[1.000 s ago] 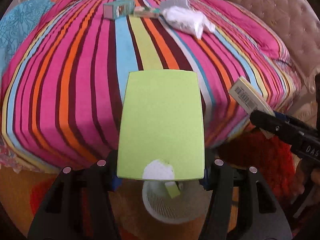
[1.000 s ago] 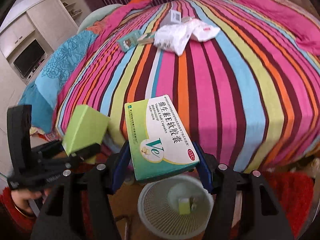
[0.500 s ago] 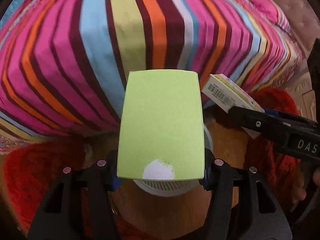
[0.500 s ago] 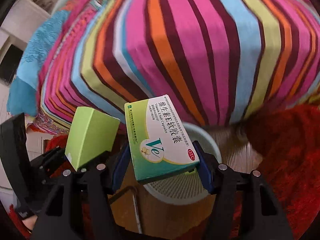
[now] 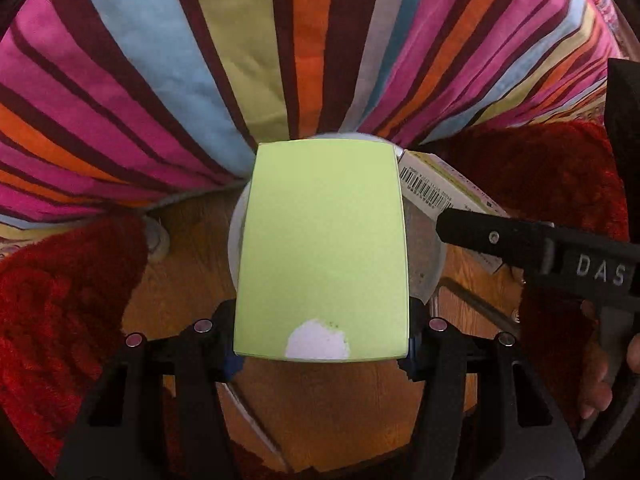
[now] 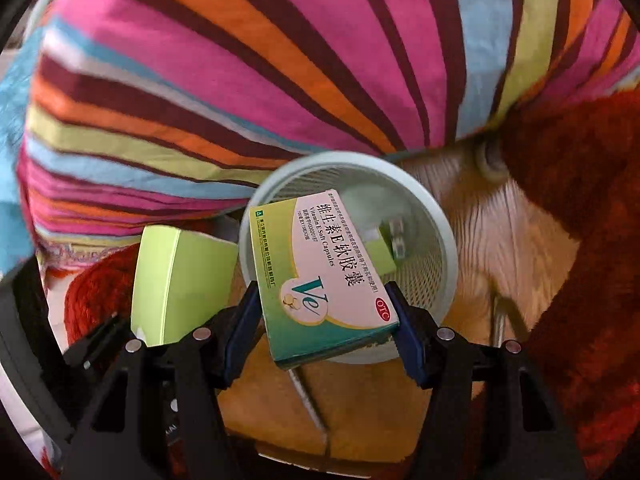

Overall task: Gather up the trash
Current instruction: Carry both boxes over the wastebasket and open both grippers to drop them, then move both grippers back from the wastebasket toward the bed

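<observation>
My left gripper (image 5: 322, 344) is shut on a plain lime-green box (image 5: 322, 244) and points straight down over the white mesh waste bin (image 5: 434, 264), most of which the box hides. My right gripper (image 6: 324, 320) is shut on a green and white vitamin box (image 6: 324, 276), tilted over the bin (image 6: 444, 248). Small pieces of trash (image 6: 390, 242) lie at the bin's bottom. In the left wrist view the vitamin box (image 5: 436, 192) shows its barcode, held by the right gripper's finger (image 5: 480, 236). In the right wrist view the lime-green box (image 6: 180, 280) hangs just left of the bin.
The striped bedspread (image 5: 240, 60) hangs down right behind the bin. A red shaggy rug (image 5: 52, 300) lies on both sides over the wooden floor (image 5: 320, 412). A round bed foot (image 6: 490, 160) stands by the bin. A hand (image 5: 604, 372) holds the right gripper's handle.
Both grippers have come down from above the bed to just over the bin and tipped downward, each keeping its box. The trash on the bed has left view.
</observation>
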